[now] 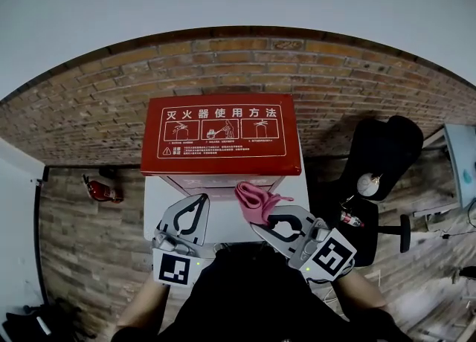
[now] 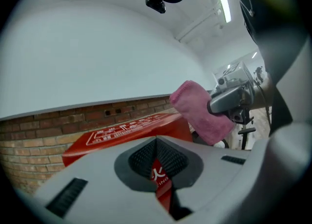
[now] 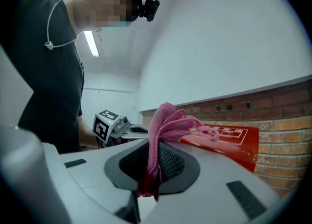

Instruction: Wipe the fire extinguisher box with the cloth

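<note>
Closest in, the person's dark clothing (image 1: 253, 299) fills the bottom of the head view, and both grippers reach out from it over a white surface (image 1: 158, 203). The left gripper (image 1: 201, 199) has its jaws closed together with nothing between them. Its own view shows only a thin slit through which red shows. The right gripper (image 1: 266, 220) is clamped on the pink cloth (image 1: 255, 201). In the right gripper view the cloth is pinched between the ribbed pads and its bunched folds stand up past the jaw tips. The cloth hangs just in front of the near edge of the red fire extinguisher box (image 1: 222, 136) and is not visibly touching it. The box stands at the far edge of the white surface, against a brick wall (image 1: 223, 58), and its lid carries white printed panels. Above the bricks the wall is plain white. The floor (image 1: 82, 259) is grey wood planking. A small red extinguisher (image 1: 100, 190) lies on it well to the left of the box. To the right a black office chair (image 1: 387, 147) stands near the wall, with a pale desk edge (image 1: 461, 162) beyond it. Nothing stands between the cloth and the box.
</note>
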Available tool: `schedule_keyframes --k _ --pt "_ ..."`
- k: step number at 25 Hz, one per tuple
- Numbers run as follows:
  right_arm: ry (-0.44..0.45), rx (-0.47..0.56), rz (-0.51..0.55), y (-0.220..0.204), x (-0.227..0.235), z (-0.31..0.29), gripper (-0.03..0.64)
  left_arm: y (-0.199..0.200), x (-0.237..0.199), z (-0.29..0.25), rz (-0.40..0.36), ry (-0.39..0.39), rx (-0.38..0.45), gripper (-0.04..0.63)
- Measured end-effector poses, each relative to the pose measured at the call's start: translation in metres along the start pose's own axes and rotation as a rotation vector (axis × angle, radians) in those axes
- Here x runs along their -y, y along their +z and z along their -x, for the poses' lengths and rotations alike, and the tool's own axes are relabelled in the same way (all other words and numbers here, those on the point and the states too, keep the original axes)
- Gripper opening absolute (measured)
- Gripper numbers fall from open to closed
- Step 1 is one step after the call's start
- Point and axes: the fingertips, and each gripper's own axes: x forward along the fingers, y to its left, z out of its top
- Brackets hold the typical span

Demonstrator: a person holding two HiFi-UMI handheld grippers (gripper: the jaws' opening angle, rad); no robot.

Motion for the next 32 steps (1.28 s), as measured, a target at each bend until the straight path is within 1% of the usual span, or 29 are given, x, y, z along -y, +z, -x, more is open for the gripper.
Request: schedule_keyframes --k 3,5,9,13,18,22,29,32 --pt "-0.011 -0.096 -0.021 -0.035 -0.003 -0.008 0.055 -0.027 0.013 -0.002 0.075 -0.022 -0.037 0.012" --pt "-0.017 -0.151 -0.012 -0.06 -0.003 -0.014 0.055 -0.04 0.02 -0.005 0.097 -0.03 -0.051 0.012" --pt "-0.019 -0.329 0.11 -0.125 0.003 -0.02 0.055 -0.057 0.031 -0.008 0.116 -0.052 -0.068 0.012" --pt "-0.022 -0.49 0.215 -0.201 0.006 -0.036 0.055 -0.073 0.034 -0.003 0.15 -0.052 -0.098 0.012" --pt "0.042 -0.664 0.317 -0.292 -0.001 -0.062 0.055 -0.091 0.036 0.003 0.161 -0.049 -0.13 0.012" --pt "0.078 -0.773 0.383 -0.348 -0.008 -0.074 0.055 -0.104 0.035 0.011 0.167 -0.034 -0.156 0.012" --pt "0.05 -0.918 0.572 -0.429 -0.001 -0.08 0.055 -0.127 0.028 0.03 0.179 0.011 -0.212 0.012" --pt "0.045 -0.956 0.632 -0.452 -0.002 -0.083 0.055 -0.135 0.024 0.038 0.198 0.031 -0.236 0.012"
